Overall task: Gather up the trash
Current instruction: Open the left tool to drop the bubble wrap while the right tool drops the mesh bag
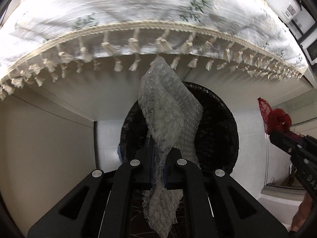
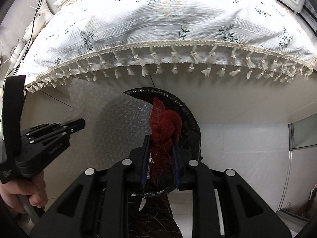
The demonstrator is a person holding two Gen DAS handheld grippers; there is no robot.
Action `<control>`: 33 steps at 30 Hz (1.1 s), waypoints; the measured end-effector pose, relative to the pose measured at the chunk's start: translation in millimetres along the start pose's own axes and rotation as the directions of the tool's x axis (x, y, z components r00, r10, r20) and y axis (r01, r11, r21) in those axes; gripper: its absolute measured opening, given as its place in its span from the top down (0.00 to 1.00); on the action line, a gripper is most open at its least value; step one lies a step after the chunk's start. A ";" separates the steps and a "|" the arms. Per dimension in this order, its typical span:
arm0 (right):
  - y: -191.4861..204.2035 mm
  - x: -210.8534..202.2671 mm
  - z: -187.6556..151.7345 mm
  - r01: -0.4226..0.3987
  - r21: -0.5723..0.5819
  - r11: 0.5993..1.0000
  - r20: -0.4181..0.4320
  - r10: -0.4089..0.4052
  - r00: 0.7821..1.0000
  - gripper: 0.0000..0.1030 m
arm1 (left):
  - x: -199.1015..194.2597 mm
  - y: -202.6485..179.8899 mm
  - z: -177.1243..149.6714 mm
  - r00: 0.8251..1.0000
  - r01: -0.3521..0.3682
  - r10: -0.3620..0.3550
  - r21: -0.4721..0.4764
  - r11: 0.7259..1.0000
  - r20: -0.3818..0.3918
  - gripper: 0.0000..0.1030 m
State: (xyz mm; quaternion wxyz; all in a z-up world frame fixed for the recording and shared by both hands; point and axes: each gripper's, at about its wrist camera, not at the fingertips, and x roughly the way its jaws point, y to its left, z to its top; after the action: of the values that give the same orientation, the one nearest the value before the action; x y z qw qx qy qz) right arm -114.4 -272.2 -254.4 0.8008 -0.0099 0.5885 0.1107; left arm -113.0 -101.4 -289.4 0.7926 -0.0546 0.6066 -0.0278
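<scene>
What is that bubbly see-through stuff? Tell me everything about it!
It is a sheet of bubble wrap, clear plastic covered in small air pockets, crumpled and twisted. The left gripper is shut on its middle, so one end sticks out ahead and the other hangs behind. It sits above the black-lined trash bin.

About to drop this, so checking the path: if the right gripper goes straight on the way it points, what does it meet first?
Probably the black-lined bin: the right gripper, shut on the red netting, points into its open mouth. Nothing else seems to lie between, though depth is unclear.
</scene>
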 end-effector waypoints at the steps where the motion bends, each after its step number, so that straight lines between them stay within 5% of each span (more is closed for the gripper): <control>1: -0.9 -1.1 -0.2 0.001 0.003 1.000 0.000 -0.001 1.000 0.82 | 2.7 -0.9 -0.2 1.000 -0.001 0.001 0.004 1.000 -0.001 0.94; 5: -2.1 -4.1 -0.2 0.004 0.004 1.000 0.006 -0.004 1.000 0.82 | 6.2 -4.0 -1.1 1.000 -0.002 0.001 0.030 1.000 0.010 0.84; 7: -2.6 -3.8 -0.1 0.003 0.004 1.000 0.005 -0.003 1.000 0.82 | 3.9 -5.2 -1.6 1.000 -0.007 0.006 0.027 1.000 0.028 0.63; 11: -1.5 -1.6 0.5 -0.005 -0.002 1.000 0.001 0.005 1.000 0.81 | -4.0 -3.1 1.7 0.998 -0.005 0.004 0.010 1.000 0.061 0.39; 18: 12.6 12.7 3.1 -0.033 -0.036 0.999 -0.007 0.032 0.999 0.81 | -32.3 15.8 1.1 0.994 -0.020 0.024 -0.034 0.999 0.111 0.08; 29: 39.9 42.0 9.2 -0.044 -0.113 0.993 -0.043 0.039 0.998 0.81 | -46.6 45.4 -6.5 0.991 -0.048 0.061 -0.109 0.993 0.116 0.06; 33: 42.1 42.9 11.0 -0.042 -0.123 0.992 -0.038 0.037 0.999 0.73 | -49.6 51.5 -7.5 0.991 -0.052 0.066 -0.112 0.992 0.119 0.06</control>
State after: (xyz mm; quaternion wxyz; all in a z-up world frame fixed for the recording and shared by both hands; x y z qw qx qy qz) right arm -100.0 -222.4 -286.7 0.7856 -0.0497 0.5949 0.1625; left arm -134.4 -45.2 -250.0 0.8246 -0.0813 0.5589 0.0322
